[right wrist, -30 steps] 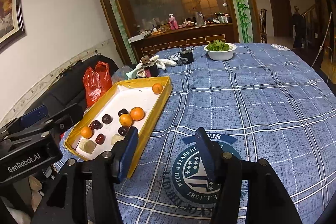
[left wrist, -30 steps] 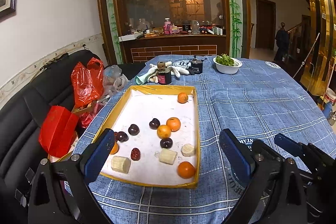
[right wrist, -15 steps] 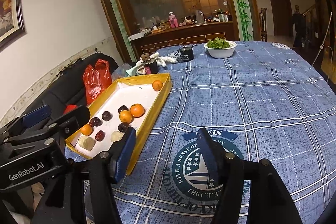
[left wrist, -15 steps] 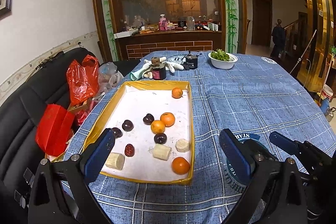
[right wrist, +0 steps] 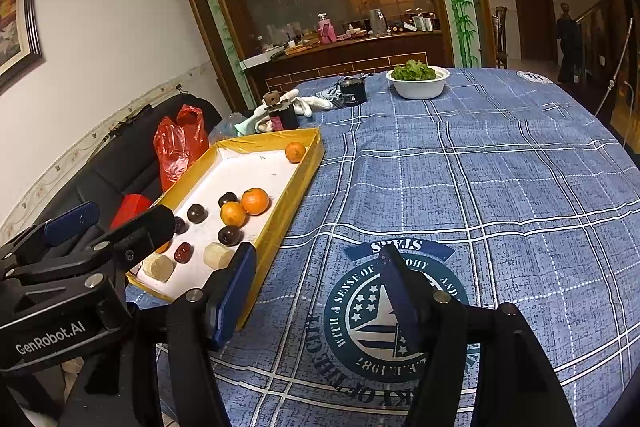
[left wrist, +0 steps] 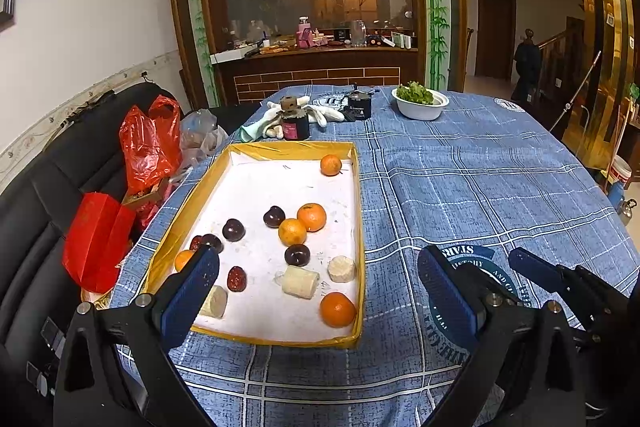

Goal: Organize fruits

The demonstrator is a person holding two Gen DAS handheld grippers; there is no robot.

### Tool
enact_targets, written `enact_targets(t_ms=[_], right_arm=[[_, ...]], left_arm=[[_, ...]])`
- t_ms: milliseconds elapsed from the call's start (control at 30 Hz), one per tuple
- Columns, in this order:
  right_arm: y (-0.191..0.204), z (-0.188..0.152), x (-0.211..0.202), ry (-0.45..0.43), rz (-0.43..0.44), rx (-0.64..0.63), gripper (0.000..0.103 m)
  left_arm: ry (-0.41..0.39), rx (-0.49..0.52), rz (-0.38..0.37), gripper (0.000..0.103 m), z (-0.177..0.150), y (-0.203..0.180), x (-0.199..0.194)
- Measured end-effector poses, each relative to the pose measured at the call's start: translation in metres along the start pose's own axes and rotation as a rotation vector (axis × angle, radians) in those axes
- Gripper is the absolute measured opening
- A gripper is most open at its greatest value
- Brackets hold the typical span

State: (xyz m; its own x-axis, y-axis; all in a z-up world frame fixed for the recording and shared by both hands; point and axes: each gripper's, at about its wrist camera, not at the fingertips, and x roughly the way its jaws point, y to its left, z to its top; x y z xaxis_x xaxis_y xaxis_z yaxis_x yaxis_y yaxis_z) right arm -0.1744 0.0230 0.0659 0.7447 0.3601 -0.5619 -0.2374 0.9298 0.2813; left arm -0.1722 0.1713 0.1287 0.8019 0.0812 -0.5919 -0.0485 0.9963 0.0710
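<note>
A yellow-rimmed tray [left wrist: 358, 227] with a white floor lies on the blue checked tablecloth; it also shows in the right wrist view [right wrist: 280, 223]. It holds several oranges [left wrist: 338, 309], dark plums [left wrist: 297, 254], red dates [left wrist: 236, 279] and pale banana pieces [left wrist: 300, 281]. My left gripper [left wrist: 320, 287] is open and empty, hovering over the tray's near end. My right gripper [right wrist: 320, 291] is open and empty, above the round emblem [right wrist: 384, 311] right of the tray. The left gripper shows at the left in the right wrist view [right wrist: 68, 251].
A white bowl of greens [left wrist: 420, 103] stands at the table's far side, with a dark jar [left wrist: 295, 123], white gloves [left wrist: 326, 113] and a small black device [left wrist: 359, 105] behind the tray. Red bags [left wrist: 148, 143] lie on the black sofa [left wrist: 48, 195] to the left.
Both grippers have drawn back and risen a little, so the tray sits lower and farther left in view. Both jaws stay open. The fruit has not moved.
</note>
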Motion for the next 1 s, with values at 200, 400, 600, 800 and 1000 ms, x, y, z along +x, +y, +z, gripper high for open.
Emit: enact_targets(t_ms=[200, 400, 600, 800, 1000], right_arm=[[-0.0006, -0.0011, 0.0015, 0.007, -0.001, 0.002, 0.07], [-0.0017, -0.0007, 0.0026, 0.007, -0.002, 0.006, 0.071], [-0.0024, -0.0008, 0.0036, 0.012, -0.003, 0.009, 0.073], [-0.0037, -0.0013, 0.0044, 0.017, -0.004, 0.011, 0.074], [-0.0041, -0.0009, 0.0062, 0.021, -0.004, 0.012, 0.075]], left_arm=[[0.007, 0.002, -0.004, 0.099, 0.0002, -0.0011, 0.0027], [0.007, 0.002, -0.004, 0.099, 0.0006, -0.0011, 0.0026], [0.011, 0.005, -0.008, 0.099, -0.0013, -0.0041, 0.0053], [0.014, 0.008, -0.01, 0.099, -0.0029, -0.0063, 0.0071], [0.021, 0.011, -0.014, 0.099, -0.0043, -0.0085, 0.0097]])
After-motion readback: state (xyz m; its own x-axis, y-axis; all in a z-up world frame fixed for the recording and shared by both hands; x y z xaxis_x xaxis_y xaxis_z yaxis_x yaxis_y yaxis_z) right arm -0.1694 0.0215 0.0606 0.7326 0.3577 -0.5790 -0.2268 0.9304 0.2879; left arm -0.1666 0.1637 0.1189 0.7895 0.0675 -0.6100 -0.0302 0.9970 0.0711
